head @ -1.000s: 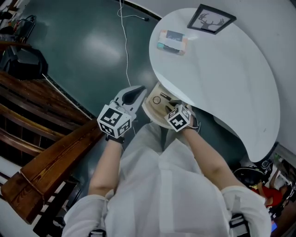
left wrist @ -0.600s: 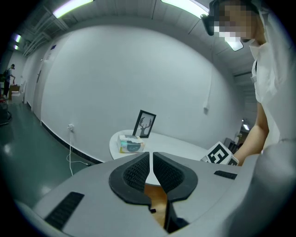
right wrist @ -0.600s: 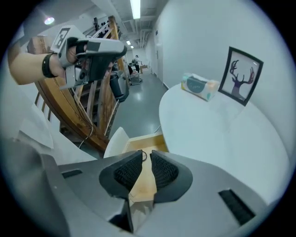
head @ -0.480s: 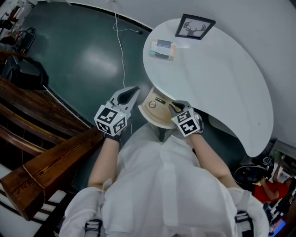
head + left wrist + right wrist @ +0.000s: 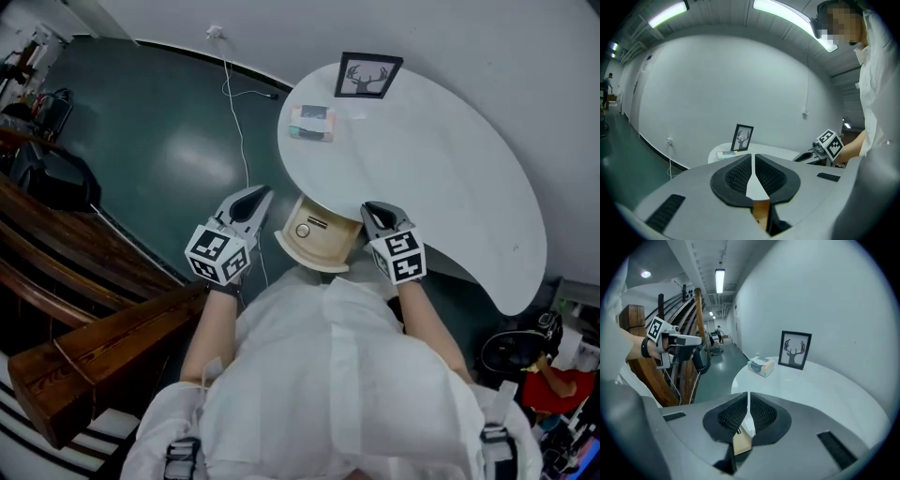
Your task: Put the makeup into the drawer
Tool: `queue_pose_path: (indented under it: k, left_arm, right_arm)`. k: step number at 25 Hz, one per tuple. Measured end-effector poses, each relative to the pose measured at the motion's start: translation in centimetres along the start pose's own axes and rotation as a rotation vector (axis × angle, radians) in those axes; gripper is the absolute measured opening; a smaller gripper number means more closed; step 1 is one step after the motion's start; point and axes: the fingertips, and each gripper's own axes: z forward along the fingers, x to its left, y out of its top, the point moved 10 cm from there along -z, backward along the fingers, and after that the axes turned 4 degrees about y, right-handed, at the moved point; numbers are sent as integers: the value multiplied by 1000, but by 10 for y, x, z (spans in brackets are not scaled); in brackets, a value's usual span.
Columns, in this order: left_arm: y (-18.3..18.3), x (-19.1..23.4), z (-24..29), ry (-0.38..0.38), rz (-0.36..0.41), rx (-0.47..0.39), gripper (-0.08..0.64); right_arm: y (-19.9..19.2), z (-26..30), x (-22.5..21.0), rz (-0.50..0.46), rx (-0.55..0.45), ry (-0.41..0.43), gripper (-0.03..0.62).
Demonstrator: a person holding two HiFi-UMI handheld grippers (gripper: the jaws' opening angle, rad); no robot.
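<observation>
A beige wooden drawer [image 5: 323,246] stands pulled out from under the white table [image 5: 441,169]. On its bottom lie a small round thing [image 5: 302,230] and a short dark bar [image 5: 320,223]; I cannot tell what they are. My right gripper [image 5: 372,208] hovers over the drawer's right side at the table's edge. Its jaws have just been closing and are now shut with nothing between the pads [image 5: 738,412]. My left gripper [image 5: 259,193] hangs left of the drawer over the green floor, shut and empty. A strip of the drawer's wood [image 5: 742,441] shows below the right jaws.
On the table stand a framed deer picture [image 5: 367,75] and a tissue pack [image 5: 311,123]. A white cable [image 5: 230,112] runs across the floor. Dark wooden beams [image 5: 94,328] and a black bag [image 5: 56,178] lie at the left, and black gear [image 5: 516,349] at the lower right.
The right gripper has risen out of the drawer to the table's edge and its jaws have closed. The left gripper has lifted a little, still left of the drawer.
</observation>
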Motion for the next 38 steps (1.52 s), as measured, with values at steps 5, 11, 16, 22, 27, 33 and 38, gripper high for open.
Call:
queue_pose_path:
  k: [5,11,16,22,27,33,38]
  left_arm:
    - [15,-5,-6,13,17,-42,29]
    - [29,-12,-13,38,39,-75,29]
    - [47,-16,-20,40,58,-128,29]
    - [64,-19,-27,41,83,-183,29]
    - [65,-19,-34,39,79,-193,29]
    - [64,-18,-35,29,74,-186,29]
    - [68,-13,-34,25,74,-196,29]
  right_arm:
    - [11,-39,-21,55,-138,-118,17]
    - [17,-86,-42,108,-296,-221,15]
    - [21,-131,-51,165,-453,-290,11]
    - [24,-162,-54,164,-532,-339,9]
    - [20,-172,-48,174,-546,-363,9]
    - [18,-178,-44,171,-542,-375,9]
    - [22,-177,-46,161,-539,-383,9]
